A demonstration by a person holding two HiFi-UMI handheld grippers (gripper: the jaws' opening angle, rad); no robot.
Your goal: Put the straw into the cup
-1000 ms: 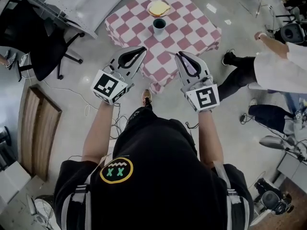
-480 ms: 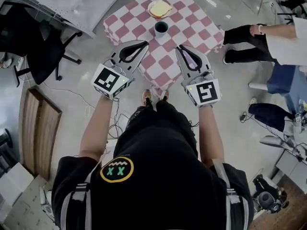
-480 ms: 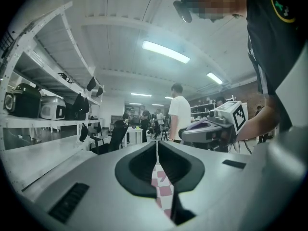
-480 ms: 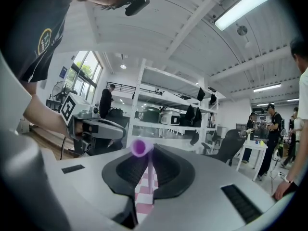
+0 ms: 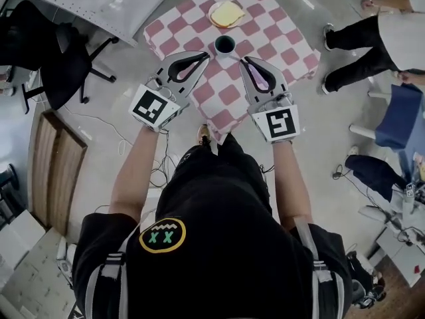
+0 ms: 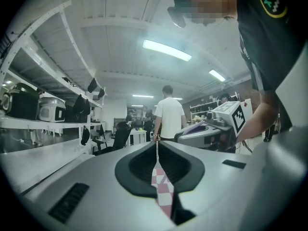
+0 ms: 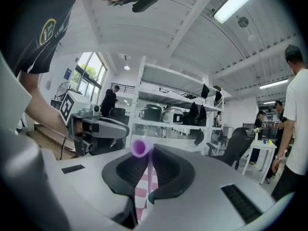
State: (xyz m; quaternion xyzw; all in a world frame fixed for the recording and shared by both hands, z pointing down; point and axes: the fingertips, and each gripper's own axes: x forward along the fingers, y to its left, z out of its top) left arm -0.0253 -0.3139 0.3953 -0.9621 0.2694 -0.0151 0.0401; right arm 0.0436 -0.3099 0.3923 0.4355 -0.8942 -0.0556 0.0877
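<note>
Right gripper (image 5: 247, 61), which I steer remotely, is clamped on a thin purple plastic straw (image 7: 140, 148) poking out between its 2 jaws. Left gripper (image 5: 203, 54) is closed on nothing. At 12 o'clock from both tips, a dark round cup (image 5: 224, 44) sits on the pink-and-white checked table (image 5: 279, 25), apart from the straw.

Straw (image 7: 141, 148): purple, bendy type, short end bent over with its open mouth showing. Shaft runs up between the closed jaws of the right gripper (image 7: 150, 154), clamped, over the table's (image 5: 287, 40) near side. Cup (image 5: 224, 44): dark, round, upright, open, about mid-table, clear of the straw.
</note>
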